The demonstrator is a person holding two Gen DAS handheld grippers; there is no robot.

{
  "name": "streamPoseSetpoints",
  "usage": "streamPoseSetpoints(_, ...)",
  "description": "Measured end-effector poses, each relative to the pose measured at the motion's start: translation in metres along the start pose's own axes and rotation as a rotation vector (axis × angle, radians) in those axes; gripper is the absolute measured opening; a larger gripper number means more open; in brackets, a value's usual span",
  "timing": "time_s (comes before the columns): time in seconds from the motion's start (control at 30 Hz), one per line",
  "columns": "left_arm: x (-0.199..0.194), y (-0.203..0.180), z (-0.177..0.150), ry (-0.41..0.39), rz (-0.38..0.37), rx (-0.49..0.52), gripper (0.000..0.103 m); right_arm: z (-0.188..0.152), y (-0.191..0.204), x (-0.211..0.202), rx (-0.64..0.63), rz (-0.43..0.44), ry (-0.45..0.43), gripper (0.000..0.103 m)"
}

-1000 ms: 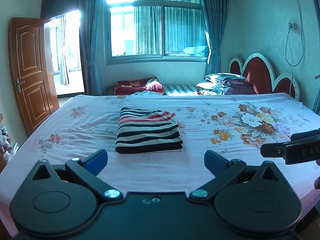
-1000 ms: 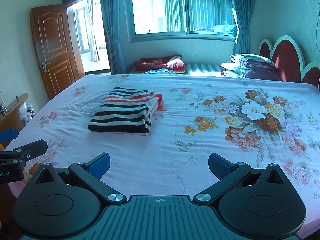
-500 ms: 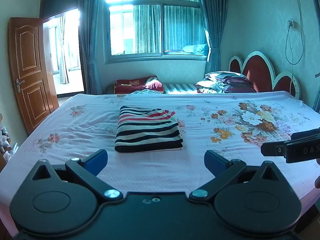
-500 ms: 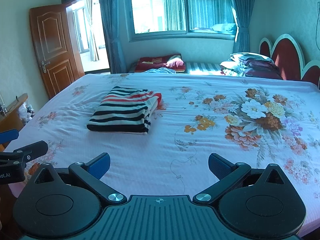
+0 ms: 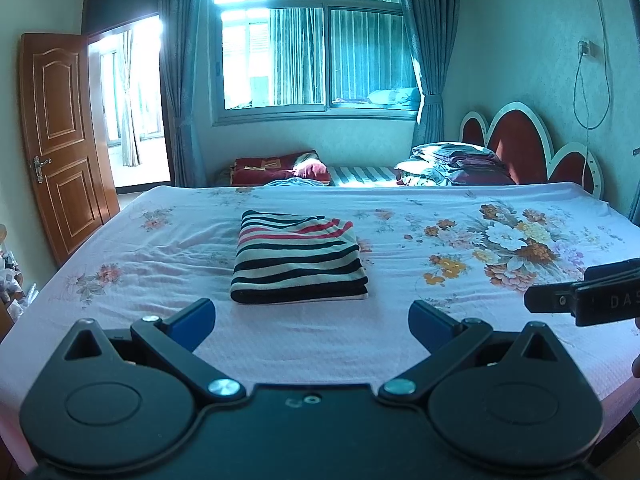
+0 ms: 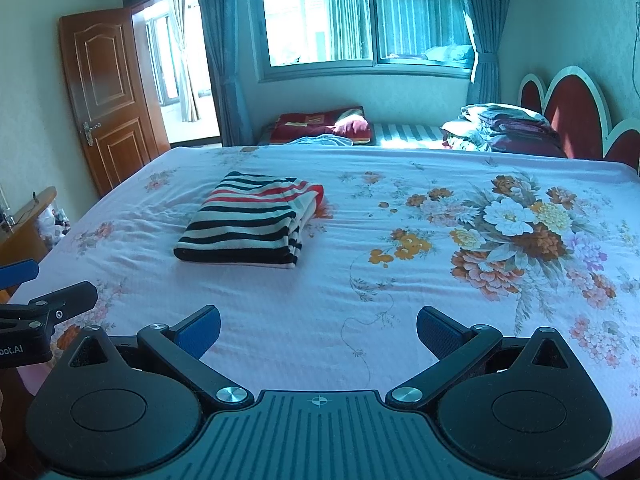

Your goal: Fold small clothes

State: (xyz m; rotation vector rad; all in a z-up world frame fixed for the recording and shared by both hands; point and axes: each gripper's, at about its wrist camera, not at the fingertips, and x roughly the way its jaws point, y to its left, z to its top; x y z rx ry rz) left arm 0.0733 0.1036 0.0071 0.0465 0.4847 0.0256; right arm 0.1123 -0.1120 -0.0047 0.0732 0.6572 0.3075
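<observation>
Bare floral bed sheet [image 5: 400, 320] stretches between the near bed edge and a folded striped garment [image 5: 298, 264], the only obstacle mid-bed. Wide open sheet lies right of it. Piled bedding [image 6: 504, 128] sits beyond the far edge.

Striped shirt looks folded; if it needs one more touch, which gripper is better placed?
Left, probably. The shirt lies straight ahead of the open left gripper; from the open right gripper it sits off to the left.

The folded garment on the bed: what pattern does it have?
The folded garment has black, white and red stripes; left wrist view shows it best.
</observation>
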Motion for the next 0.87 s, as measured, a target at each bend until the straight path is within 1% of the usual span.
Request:
streamPoseSetpoints(0.23, 0.0, -0.0006, 0.0006, -0.003, 0.002, 0.002, 0.103, 0.0012, -0.0001, 0.0002, 0.009, 0.012, 0.002, 0.103)
streamPoseSetpoints(0.63, 0.0026, -0.0036, 0.0027, 0.0, 0.0, 0.024, 0.103, 0.002, -0.0034, 0.0024, 0.007, 0.004, 0.001, 0.103)
streamPoseSetpoints(0.77, 0.0023, -0.0009, 0.0033, -0.01, -0.024, 0.012, 0.103, 0.0021, -0.0044, 0.0032, 0.01, 0.002, -0.001, 0.103)
streamPoseSetpoints(0.87, 0.0042, 0.0003, 0.0039, 0.002, -0.029, -0.001, 0.103, 0.0016, -0.0051, 0.0049, 0.01, 0.004, 0.004, 0.103)
